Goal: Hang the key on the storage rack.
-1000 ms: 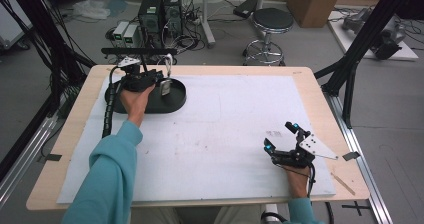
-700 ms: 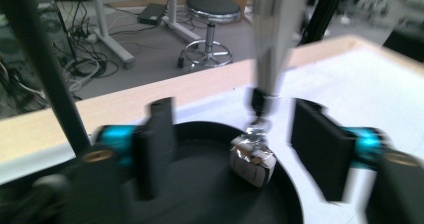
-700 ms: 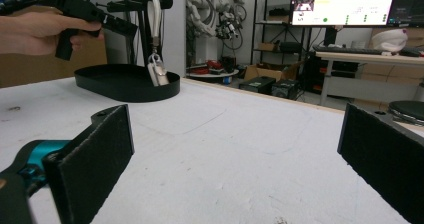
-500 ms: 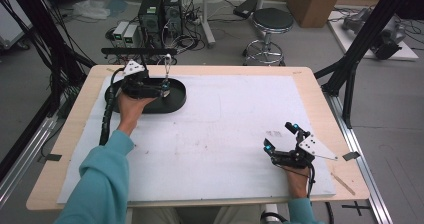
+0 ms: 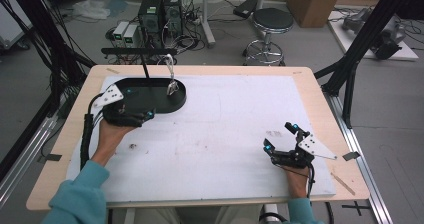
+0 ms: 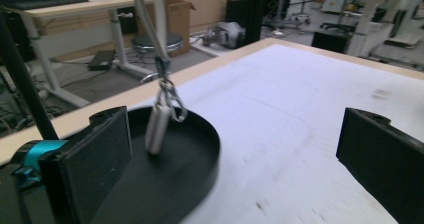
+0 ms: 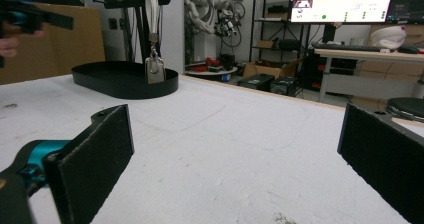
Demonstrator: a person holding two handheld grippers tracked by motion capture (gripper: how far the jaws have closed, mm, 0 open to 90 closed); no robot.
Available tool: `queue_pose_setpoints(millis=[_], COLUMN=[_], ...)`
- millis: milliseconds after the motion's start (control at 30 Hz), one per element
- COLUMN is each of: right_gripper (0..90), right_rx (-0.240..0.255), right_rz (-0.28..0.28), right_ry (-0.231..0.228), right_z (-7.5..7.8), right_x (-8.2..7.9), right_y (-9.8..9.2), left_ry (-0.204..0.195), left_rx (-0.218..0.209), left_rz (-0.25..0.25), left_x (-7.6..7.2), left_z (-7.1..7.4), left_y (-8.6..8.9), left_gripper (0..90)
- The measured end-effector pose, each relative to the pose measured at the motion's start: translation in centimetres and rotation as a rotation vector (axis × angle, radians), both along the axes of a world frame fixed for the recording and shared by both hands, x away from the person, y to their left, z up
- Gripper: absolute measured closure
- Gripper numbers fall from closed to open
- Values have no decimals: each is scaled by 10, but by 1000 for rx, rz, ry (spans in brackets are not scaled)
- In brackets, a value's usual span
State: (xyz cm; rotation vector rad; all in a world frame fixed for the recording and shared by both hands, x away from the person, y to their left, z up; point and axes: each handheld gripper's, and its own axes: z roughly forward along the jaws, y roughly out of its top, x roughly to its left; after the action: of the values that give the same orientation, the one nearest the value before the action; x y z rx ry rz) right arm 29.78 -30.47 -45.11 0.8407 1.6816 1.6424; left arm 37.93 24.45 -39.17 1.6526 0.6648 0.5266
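Note:
A black oval tray (image 5: 155,91) lies at the table's far left under a black T-shaped stand (image 5: 138,50). From the stand's bar a pale strap hangs down with a small metal piece (image 5: 172,87) clipped to it, dangling just above the tray floor (image 6: 200,144). My left gripper (image 5: 140,103) sits over the tray's near left end, away from the metal piece (image 6: 156,129). Its jaws have just been opening and stand open with nothing between them. My right gripper (image 5: 280,138) rests open and empty near the front right of the white mat, facing the tray (image 7: 125,86).
The white mat (image 5: 225,134) covers most of the wooden table, with a small dark speck (image 5: 134,145) on it near my left hand. Behind the table stand computer towers (image 5: 160,11) and a stool (image 5: 272,21). Black frame struts (image 5: 350,74) rise at the right edge.
My left hand has drawn back and leftward from the hanging metal piece to the tray's near left end. The right gripper has not moved.

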Motion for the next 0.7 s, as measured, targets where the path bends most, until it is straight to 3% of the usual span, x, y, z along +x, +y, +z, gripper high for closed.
queue_pose_setpoints(millis=[267,400,467,633,700], right_gripper=[8,8,8,8,9], right_rx=[11,13,14,7,6], right_rz=[-13,-16,-19,-18,-19], right_ry=[5,16,18,5,14], right_z=[-1,-1,-1,-1,-2], right_x=[0,-2,-2,-2,-2], right_y=[-2,-1,-1,-1,0], left_ry=[-34,-59,-72,-77,-77], left_rx=[-85,-79,-78,-136,-132], left_rz=[-20,-28,-18,4,1], left_x=[-45,-62,-69,-81,-82], left_z=[-27,-37,-45,-61,-63], left_y=[32,37,40,48,48], left_gripper=[17,17,17,17,17])
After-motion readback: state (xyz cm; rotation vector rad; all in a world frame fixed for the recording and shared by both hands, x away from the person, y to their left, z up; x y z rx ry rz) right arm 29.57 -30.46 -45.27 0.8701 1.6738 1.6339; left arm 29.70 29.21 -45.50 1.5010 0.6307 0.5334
